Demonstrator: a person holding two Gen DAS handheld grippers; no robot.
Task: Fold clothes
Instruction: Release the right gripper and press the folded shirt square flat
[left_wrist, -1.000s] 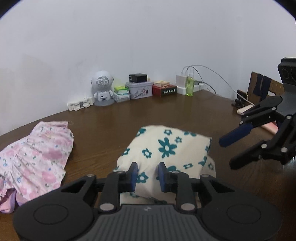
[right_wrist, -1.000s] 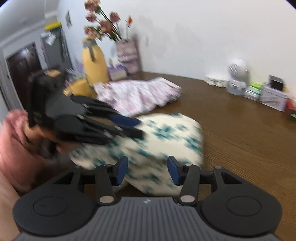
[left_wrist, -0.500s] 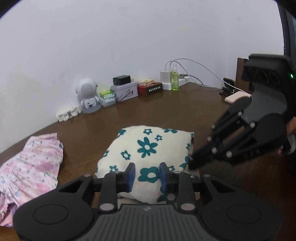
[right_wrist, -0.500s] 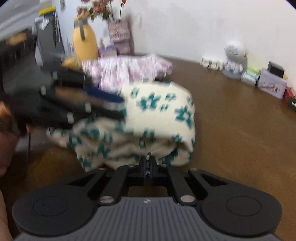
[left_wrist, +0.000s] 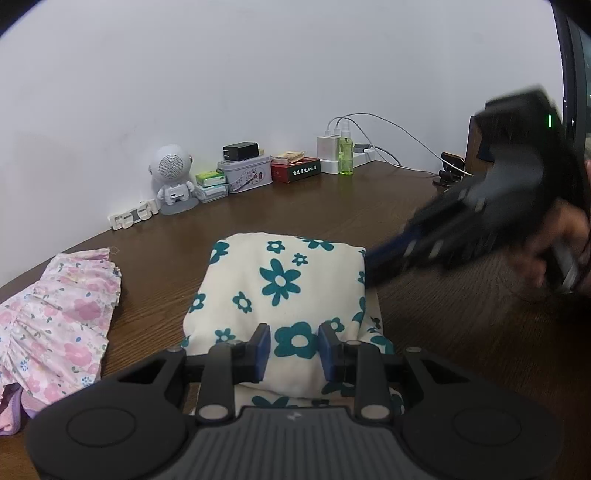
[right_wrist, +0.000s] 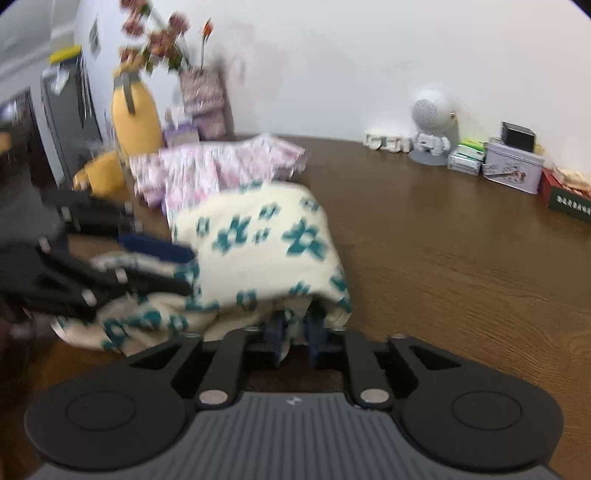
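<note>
cream garment (left_wrist: 280, 284) (teal flowers), folded

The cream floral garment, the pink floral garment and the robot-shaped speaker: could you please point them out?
cream floral garment (left_wrist: 280, 280), left wrist view, top fold.
pink floral garment (left_wrist: 59, 325), left wrist view, middle.
robot-shaped speaker (left_wrist: 170, 170), left wrist view, head grille.

A plain white wall (left_wrist: 258, 74) rises directly behind the dark brown wooden table (left_wrist: 369, 229). Left of the table, against that wall, stand a yellow vase (right_wrist: 135, 118) of flowers and a grey cabinet (right_wrist: 70, 114).
</note>
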